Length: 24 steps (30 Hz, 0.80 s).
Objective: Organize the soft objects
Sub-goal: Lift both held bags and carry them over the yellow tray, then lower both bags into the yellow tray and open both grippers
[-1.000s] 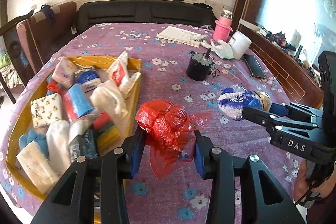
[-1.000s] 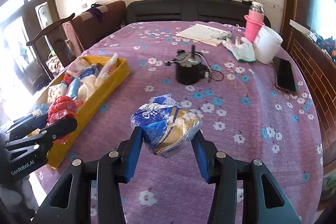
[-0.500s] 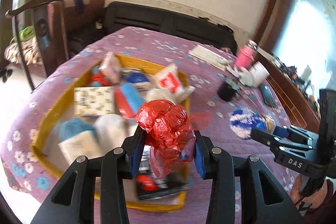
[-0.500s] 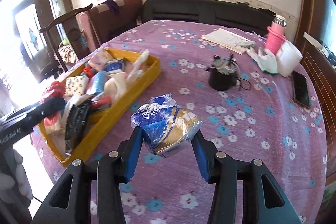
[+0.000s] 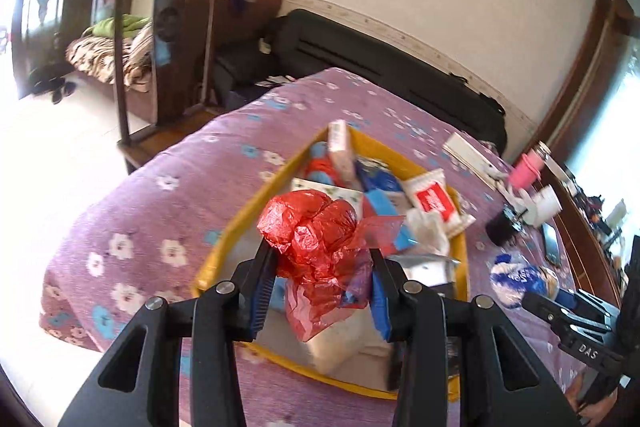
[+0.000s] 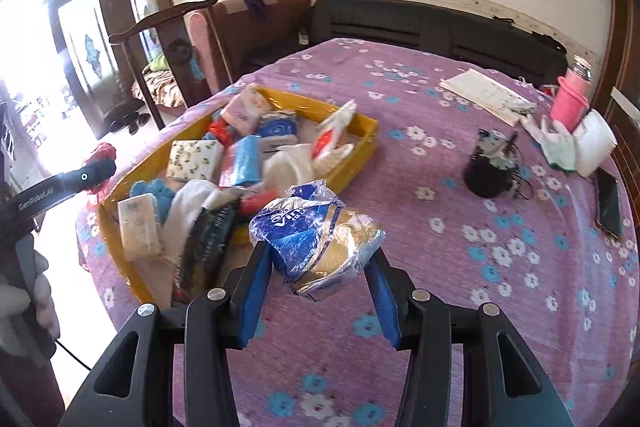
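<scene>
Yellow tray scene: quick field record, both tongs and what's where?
left tongs: shut on red plastic bag, above the tray's near end
right tongs: shut on blue-and-gold packet, over the tablecloth beside the tray
yellow tray: crowded with tissue packs and soft packets
tablecloth: purple, floral

A surface under a purple flowered cloth [image 6: 460, 227] carries a yellow tray [image 6: 360, 147] heaped with soft packets. Apart from it stand a black pot [image 6: 486, 179], papers [image 6: 486, 95], a white glove [image 6: 554, 139], a white cup [image 6: 596, 147], a pink bottle [image 6: 570, 99] and a phone [image 6: 609, 203].
</scene>
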{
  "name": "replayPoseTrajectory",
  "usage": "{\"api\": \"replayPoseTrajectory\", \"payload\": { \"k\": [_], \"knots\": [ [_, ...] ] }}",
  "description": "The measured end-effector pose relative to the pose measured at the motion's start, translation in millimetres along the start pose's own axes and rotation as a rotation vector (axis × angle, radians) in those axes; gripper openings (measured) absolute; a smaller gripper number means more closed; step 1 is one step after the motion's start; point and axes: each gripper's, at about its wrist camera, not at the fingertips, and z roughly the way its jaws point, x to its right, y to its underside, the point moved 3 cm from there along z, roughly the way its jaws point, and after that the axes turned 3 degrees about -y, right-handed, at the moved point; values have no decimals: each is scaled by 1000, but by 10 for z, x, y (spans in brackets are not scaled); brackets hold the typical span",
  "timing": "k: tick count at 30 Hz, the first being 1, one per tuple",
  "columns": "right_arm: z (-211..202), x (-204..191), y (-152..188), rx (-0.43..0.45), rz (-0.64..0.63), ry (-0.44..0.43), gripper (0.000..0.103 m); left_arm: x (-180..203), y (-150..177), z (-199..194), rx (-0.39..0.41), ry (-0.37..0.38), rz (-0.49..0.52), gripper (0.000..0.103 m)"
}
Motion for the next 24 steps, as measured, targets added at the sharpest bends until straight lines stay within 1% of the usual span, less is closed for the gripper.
{"api": "replayPoseTrajectory", "payload": {
  "k": [5, 9, 13, 16, 18, 24],
  "knots": [
    [57, -150, -17, -9, -15, -52, 52, -121, 14, 63, -16, -12, -20, 40],
    [136, -350, 6, -34, -29, -124, 52, -108, 43, 136, -36, -11, -11, 40],
    [167, -518, 5, -36, -41, -170, 52, -102, 58, 183, -49, -14, -2, 40],
    [185, -611, 4, -45, -50, -206, 52, -100, 71, 231, -66, -30, 12, 40],
    [231, -649, 16, -55, -59, -208, 52, -99, 98, 289, -89, -49, 28, 40],
    [380, -590, 23, -74, -56, -156, 52, -118, 203, 465, -148, -113, 64, 41]
  ]
}}
